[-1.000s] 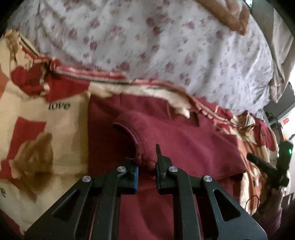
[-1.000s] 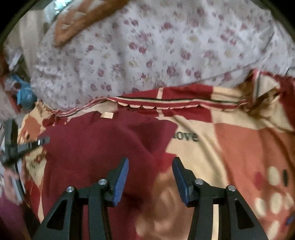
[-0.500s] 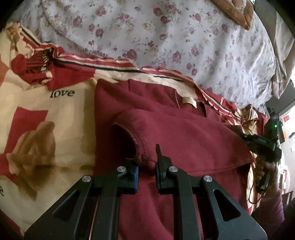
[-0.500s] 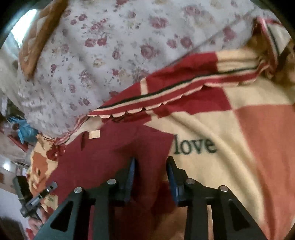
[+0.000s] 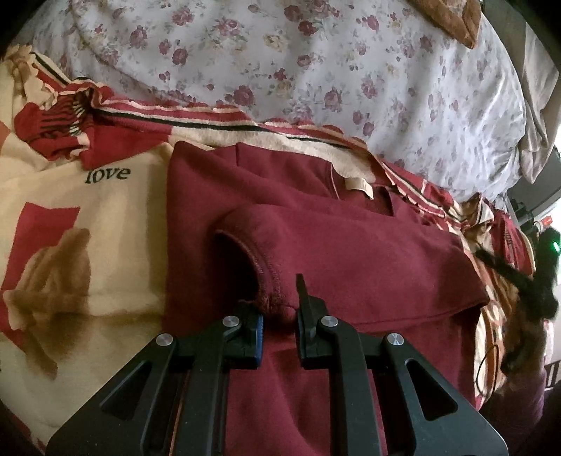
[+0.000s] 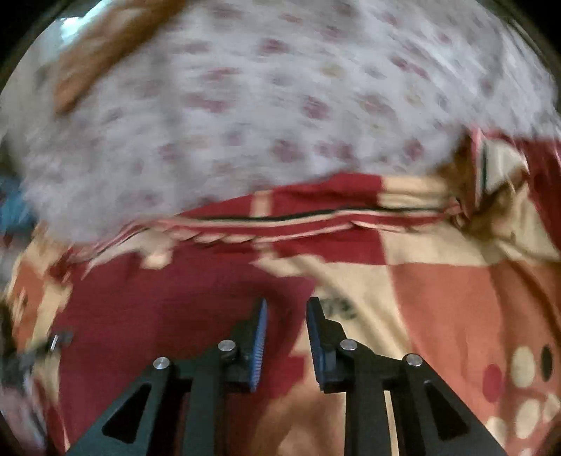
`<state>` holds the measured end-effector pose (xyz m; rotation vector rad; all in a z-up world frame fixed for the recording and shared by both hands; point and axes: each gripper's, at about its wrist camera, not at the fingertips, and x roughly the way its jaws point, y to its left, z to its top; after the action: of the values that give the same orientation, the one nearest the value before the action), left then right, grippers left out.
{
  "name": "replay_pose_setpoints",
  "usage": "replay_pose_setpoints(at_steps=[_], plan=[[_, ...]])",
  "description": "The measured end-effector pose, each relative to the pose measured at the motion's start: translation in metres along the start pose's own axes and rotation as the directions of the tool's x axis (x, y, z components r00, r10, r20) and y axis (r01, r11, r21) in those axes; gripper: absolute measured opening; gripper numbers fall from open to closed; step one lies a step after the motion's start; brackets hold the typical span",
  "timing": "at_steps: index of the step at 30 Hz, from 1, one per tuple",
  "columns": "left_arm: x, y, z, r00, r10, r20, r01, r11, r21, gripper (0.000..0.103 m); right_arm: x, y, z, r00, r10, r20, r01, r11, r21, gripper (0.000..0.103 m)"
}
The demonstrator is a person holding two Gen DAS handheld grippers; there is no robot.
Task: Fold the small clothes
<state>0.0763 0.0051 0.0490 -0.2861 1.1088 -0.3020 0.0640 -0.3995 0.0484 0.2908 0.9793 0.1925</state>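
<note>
Nearest us, our left tool (image 5: 279, 308) is clenched on the bunched cuff (image 5: 277, 298) of a maroon sleeve (image 5: 350, 259), which lies folded across the body of the maroon top (image 5: 217, 189). The top lies spread flat on a cream and red blanket (image 5: 80, 217) printed with the word "love" (image 5: 107, 174), its neckline and pale label (image 5: 359, 184) at the far side. Our right tool (image 6: 285, 317) shows in a blurred view; its jaws have just been closing and now stand narrow over the top's edge (image 6: 280, 287), where maroon cloth meets the cream blanket, but we cannot tell whether the pads press on the cloth. In the left view the right tool shows dark at the top's right side (image 5: 519, 284), too dim to read. Beyond the blanket's striped, scalloped border (image 5: 196, 117) lies a white floral quilt (image 5: 315, 63), and at its far end a brown cushion (image 5: 452, 17).
</note>
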Motion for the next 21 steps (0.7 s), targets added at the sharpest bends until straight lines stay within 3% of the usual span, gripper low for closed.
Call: replay_pose_setpoints(at_steps=[2,5,10,12,13,16,17,18,21], plan=[[0.003,0.002,-0.001,1.0,0.004,-0.002,-0.004,1.0,-0.004,0.013,-0.005,0.018,-0.019,0.997,0.033,-0.07,-0.04,0.994,-0.098,0.022],[0.004,0.004,-0.004,1.0,-0.006,-0.006,0.005,1.0,-0.021,0.013,0.009,0.019,-0.053,0.977,-0.084,-0.197,0.045,0.98,-0.192,0.022],[-0.015,0.001,-0.008,1.0,0.019,0.015,-0.019,1.0,-0.004,0.022,-0.034,-0.002,-0.048,0.995,-0.019,-0.1,0.009,0.996,-0.094,0.026],[-0.023,0.003,-0.009,0.999,0.016,0.029,-0.016,1.0,-0.015,0.028,-0.04,-0.004,-0.038,0.999,-0.01,-0.053,0.007,0.998,-0.055,0.05],[-0.025,0.003,-0.011,0.999,0.01,0.033,-0.009,1.0,-0.023,0.031,-0.037,-0.003,-0.034,0.999,-0.01,-0.041,0.008,0.999,-0.033,0.054],[-0.025,0.003,-0.017,0.999,0.022,0.029,-0.021,0.999,-0.033,0.034,0.003,0.006,-0.021,0.995,0.03,-0.098,-0.029,0.999,0.016,0.055],[-0.023,0.004,-0.019,0.999,0.032,0.021,-0.031,0.999,-0.038,0.034,0.02,0.009,-0.02,0.991,-0.028,-0.134,0.027,1.0,-0.006,0.044],[-0.021,0.005,-0.021,0.999,0.04,0.01,-0.039,0.998,-0.044,0.034,0.034,0.011,-0.022,0.982,-0.108,-0.158,0.103,0.994,-0.035,0.041],[-0.028,0.005,-0.031,0.999,0.037,0.004,-0.037,0.998,-0.049,0.034,0.024,0.013,-0.022,0.982,-0.149,-0.117,0.146,0.989,-0.033,0.041]])
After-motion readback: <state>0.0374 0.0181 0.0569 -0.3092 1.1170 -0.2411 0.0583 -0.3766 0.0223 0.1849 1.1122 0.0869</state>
